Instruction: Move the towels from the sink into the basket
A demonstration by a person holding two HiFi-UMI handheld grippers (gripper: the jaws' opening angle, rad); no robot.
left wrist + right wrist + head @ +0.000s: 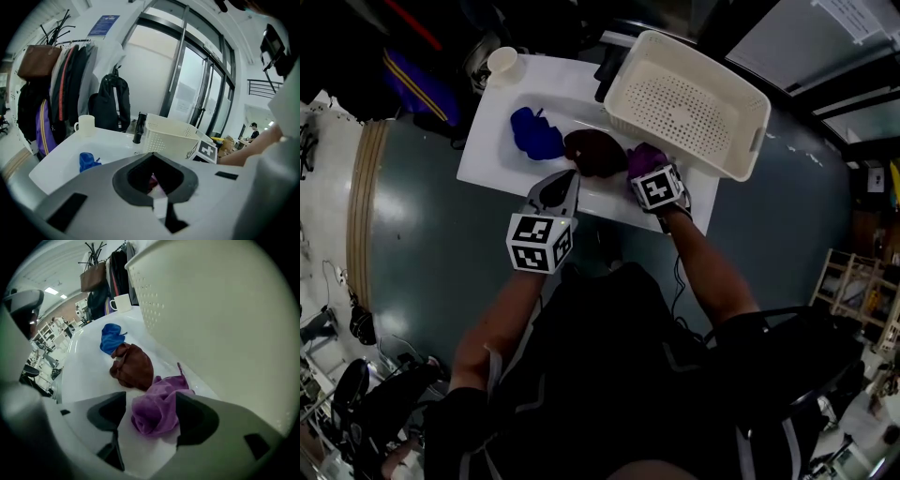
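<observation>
Three towels lie in the white sink (492,141): a blue towel (536,133) (111,338) at the left, a brown towel (595,152) (133,366) in the middle and a purple towel (639,157) (157,408) at the right. The white perforated basket (750,141) (225,324) stands at the sink's right end. My right gripper (647,173) (152,423) is down in the sink, open, its jaws standing on either side of the purple towel. My left gripper (562,186) (157,187) hovers at the sink's near edge, shut and holding nothing.
A white mug (502,61) (86,125) stands at the sink's far left corner and a black faucet (607,75) (139,128) rises next to the basket. Dark grey floor surrounds the sink. Coats and bags hang beyond the mug.
</observation>
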